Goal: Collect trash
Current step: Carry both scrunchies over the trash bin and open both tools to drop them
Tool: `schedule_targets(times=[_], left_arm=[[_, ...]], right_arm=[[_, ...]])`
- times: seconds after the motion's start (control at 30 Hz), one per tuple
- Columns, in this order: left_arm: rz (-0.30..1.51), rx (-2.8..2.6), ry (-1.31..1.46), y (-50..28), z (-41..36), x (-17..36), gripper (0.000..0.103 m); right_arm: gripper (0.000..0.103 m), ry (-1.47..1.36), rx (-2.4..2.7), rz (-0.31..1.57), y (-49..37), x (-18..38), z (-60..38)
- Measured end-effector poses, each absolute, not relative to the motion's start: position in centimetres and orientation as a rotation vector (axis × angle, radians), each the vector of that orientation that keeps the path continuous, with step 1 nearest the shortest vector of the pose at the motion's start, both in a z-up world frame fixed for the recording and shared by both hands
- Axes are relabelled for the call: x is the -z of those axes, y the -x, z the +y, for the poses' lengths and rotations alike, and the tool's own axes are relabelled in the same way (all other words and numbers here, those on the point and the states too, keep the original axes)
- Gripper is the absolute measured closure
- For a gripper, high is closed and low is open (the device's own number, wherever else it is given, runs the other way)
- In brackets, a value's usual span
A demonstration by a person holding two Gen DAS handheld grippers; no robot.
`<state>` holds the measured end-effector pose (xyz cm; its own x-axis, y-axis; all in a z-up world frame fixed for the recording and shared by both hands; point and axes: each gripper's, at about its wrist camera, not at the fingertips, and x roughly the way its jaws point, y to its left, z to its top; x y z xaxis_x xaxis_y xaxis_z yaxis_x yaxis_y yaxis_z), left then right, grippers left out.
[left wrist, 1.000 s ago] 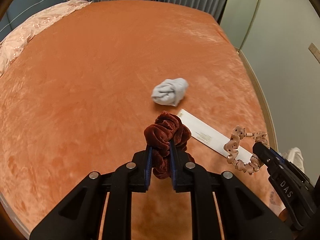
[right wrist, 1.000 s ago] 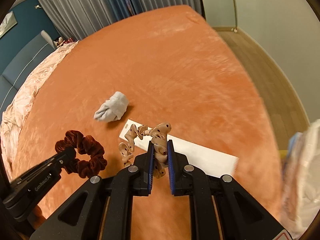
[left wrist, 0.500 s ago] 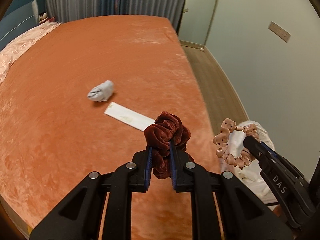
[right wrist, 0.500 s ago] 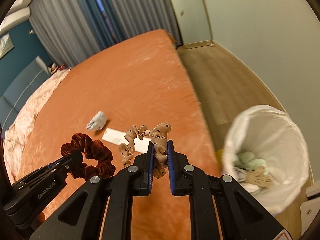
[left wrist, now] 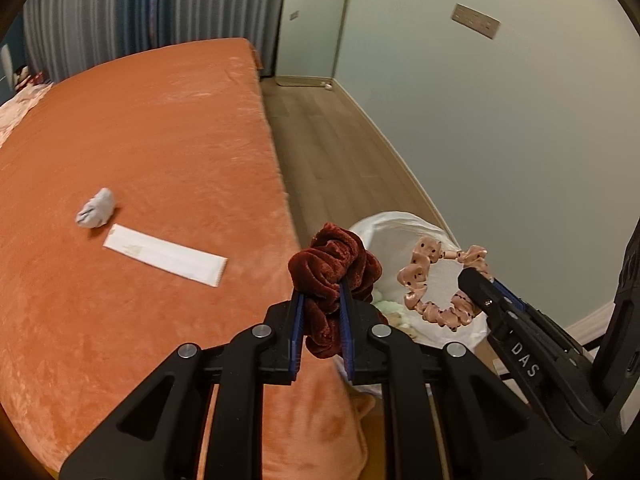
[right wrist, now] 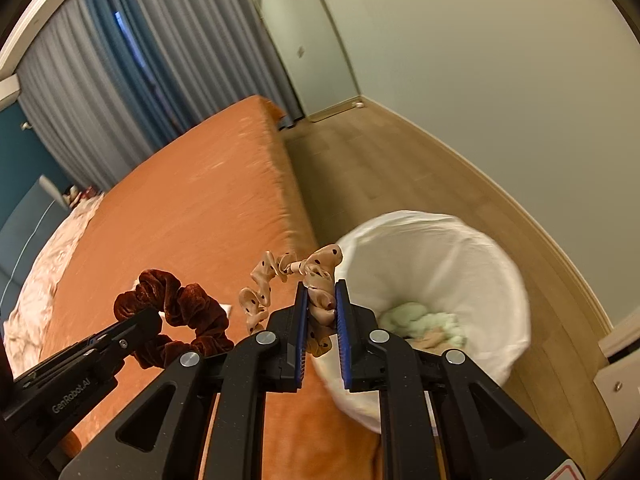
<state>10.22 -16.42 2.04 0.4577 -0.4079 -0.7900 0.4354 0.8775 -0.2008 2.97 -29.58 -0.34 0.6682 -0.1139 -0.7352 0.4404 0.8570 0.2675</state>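
My left gripper is shut on a dark red velvet scrunchie, held in the air at the bed's right edge; it also shows in the right wrist view. My right gripper is shut on a beige dotted scrunchie, seen in the left wrist view over the bin. The white-lined trash bin stands on the floor beside the bed and holds pale green and beige scraps. A crumpled grey tissue and a long white paper wrapper lie on the orange bed.
Wooden floor runs between the bed and the pale wall. Grey curtains hang behind the bed. A pink quilt lies at the bed's left side. A white furniture corner is at the far right.
Both grippers have swung right from over the bed toward the bin, each still holding its scrunchie. The bin now fills more of the right wrist view; tissue and wrapper stay on the bed.
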Motion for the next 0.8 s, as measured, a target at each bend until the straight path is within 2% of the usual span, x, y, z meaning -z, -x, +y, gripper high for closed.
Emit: schedule_targets(times=[0.5,0.57,0.6,0.67,0.8], left_arm=[[1.037,0.639,-0.066,-9.3,-24.5,0.1,0.086],[1.038,0.648,-0.066,-9.3,-25.1,0.1,0.084],[1.035,0.647,-0.058,-9.3,-25.4,0.2,0.08],[1.026,0.624,-0.037,-9.4,-25.3,0.1,0.049],[1.015,0.589,-0.015,-9.8,-24.8,0.0,0.047]], right_arm=[[0.09,-0.469,0.431,0.787,-0.1,1.5,-34.7],[0.09,-0.473,0.434,0.789,0.1,1.6,-34.9],[0.09,-0.472,0.436,0.791,0.1,1.7,-35.1],[0.09,-0.473,0.439,0.792,0.2,1.6,-35.2],[0.089,-0.479,0.44,0.794,0.2,1.7,-35.7]])
